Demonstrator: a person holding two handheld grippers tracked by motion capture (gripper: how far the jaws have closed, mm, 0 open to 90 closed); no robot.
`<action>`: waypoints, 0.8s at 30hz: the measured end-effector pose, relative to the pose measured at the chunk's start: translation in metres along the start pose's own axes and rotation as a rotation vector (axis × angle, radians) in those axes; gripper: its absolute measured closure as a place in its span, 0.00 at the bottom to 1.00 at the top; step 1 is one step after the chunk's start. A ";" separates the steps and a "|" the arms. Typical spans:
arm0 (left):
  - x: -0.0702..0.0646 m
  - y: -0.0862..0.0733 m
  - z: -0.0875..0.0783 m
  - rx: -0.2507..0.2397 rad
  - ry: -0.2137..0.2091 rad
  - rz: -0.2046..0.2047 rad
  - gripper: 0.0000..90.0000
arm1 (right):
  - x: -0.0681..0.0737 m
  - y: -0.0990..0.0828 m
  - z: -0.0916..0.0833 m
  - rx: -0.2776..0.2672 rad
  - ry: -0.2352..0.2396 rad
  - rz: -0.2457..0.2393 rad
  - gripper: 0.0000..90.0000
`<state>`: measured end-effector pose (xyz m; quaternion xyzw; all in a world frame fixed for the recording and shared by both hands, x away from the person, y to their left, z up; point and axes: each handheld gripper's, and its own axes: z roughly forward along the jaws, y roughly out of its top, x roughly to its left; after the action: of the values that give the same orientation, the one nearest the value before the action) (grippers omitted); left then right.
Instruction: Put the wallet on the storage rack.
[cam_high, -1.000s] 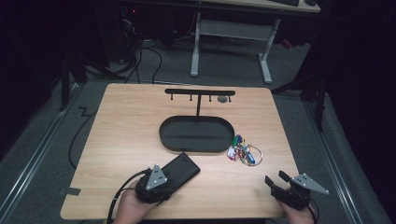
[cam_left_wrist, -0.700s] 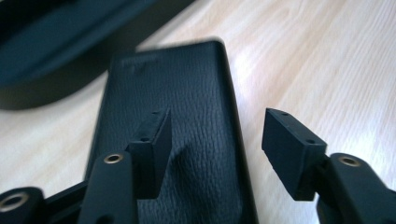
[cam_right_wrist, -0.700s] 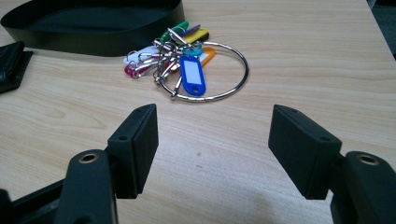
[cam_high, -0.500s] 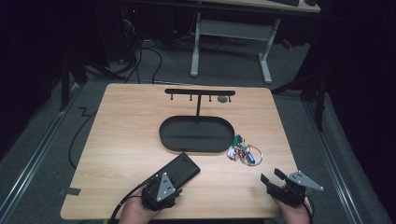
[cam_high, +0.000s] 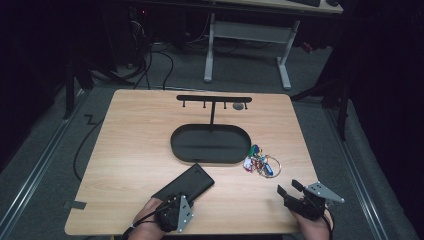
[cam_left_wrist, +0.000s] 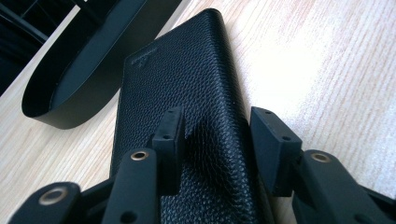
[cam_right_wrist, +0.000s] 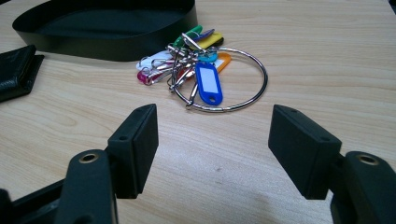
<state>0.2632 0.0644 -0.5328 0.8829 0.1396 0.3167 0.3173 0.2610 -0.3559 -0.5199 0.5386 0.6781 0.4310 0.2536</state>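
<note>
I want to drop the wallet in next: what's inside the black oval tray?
The black oval tray holds nothing visible; its stand's post rises from the back edge. In the left gripper view its near wall hides part of the floor.

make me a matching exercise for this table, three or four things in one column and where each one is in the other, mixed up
Things:
1. wallet
2. key ring
3. tray
4. left gripper

Places:
a. jaws either side of the wallet's near end
b. middle of the table, at the foot of the hook stand
c. right of the tray, on the wood
d. flat on the table, near left of the tray

Pairs: 1-d, 2-c, 3-b, 4-a
</note>
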 end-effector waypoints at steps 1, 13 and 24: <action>0.000 0.000 0.000 -0.002 -0.003 -0.003 0.66 | 0.000 0.000 0.000 -0.002 -0.001 -0.001 0.37; 0.006 0.002 -0.004 -0.012 -0.026 -0.040 0.81 | -0.003 -0.001 -0.002 -0.003 -0.001 0.013 0.37; 0.016 0.001 -0.013 -0.046 -0.035 -0.096 0.85 | -0.004 -0.001 -0.003 -0.007 0.000 0.019 0.37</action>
<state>0.2671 0.0769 -0.5173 0.8730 0.1689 0.2887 0.3549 0.2592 -0.3608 -0.5198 0.5439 0.6715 0.4359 0.2513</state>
